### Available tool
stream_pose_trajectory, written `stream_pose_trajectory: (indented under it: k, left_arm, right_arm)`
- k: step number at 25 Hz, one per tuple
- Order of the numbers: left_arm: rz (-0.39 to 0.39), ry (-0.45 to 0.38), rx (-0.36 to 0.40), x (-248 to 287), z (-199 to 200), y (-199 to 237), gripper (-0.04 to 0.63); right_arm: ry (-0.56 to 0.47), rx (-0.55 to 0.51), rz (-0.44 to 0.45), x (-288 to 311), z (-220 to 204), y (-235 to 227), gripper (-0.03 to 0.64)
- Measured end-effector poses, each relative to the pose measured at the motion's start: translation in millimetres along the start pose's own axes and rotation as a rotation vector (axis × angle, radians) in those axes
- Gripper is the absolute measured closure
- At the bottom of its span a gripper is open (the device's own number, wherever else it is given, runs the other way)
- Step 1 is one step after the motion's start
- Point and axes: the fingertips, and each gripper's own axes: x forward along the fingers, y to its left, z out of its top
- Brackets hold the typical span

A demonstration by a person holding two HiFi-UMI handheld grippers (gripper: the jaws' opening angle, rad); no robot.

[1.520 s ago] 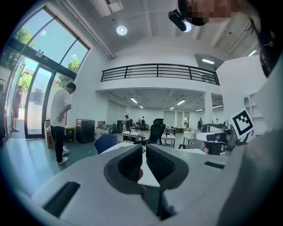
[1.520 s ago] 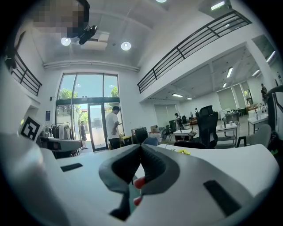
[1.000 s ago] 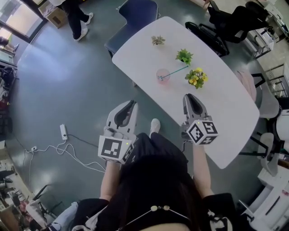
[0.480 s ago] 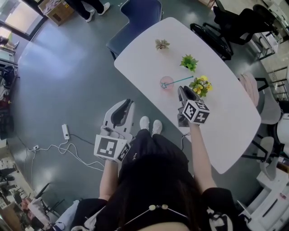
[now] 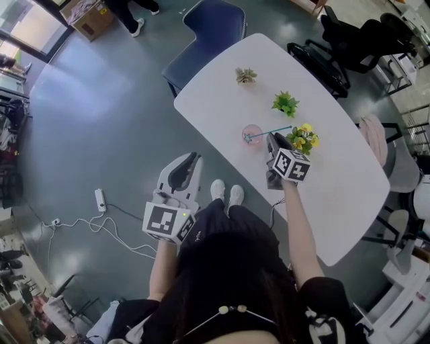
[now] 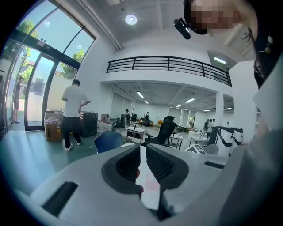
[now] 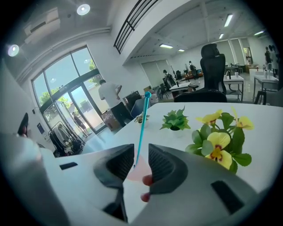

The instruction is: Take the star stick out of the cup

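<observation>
A pink cup stands on the white table, with a teal star stick leaning out of it to the right. My right gripper reaches over the table, its tips right beside the stick. In the right gripper view the stick rises through the gap of the right gripper, and the cup shows low behind it. The jaws stand a little apart; contact with the stick cannot be told. My left gripper hangs off the table over the floor; in its own view the left gripper holds nothing.
A yellow-flowered plant stands just right of the cup, a green plant and a small dry plant farther back. A blue chair and black office chairs ring the table. A person stands near the glass doors.
My right gripper has moved forward over the table up to the cup and stick, and its jaws have parted. The left gripper has hardly moved.
</observation>
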Motion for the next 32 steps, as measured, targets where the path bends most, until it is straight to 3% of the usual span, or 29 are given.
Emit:
stream_pose_trajectory:
  k: [14, 27, 32]
  left_arm:
    - [0.052, -0.003, -0.002, -10, 0, 27, 0.565]
    - [-0.021, -0.020, 0.004, 11, 5, 17, 0.565]
    - [-0.064, -0.028, 0.009, 22, 10, 4, 0.565]
  right_arm:
    - [-0.026, -0.022, -0.054, 9, 12, 11, 0.589]
    - [-0.110, -0.275, -0.009, -50, 50, 73, 0.597]
    - [-0.166, -0.318, 0.031, -86, 70, 100, 0.597]
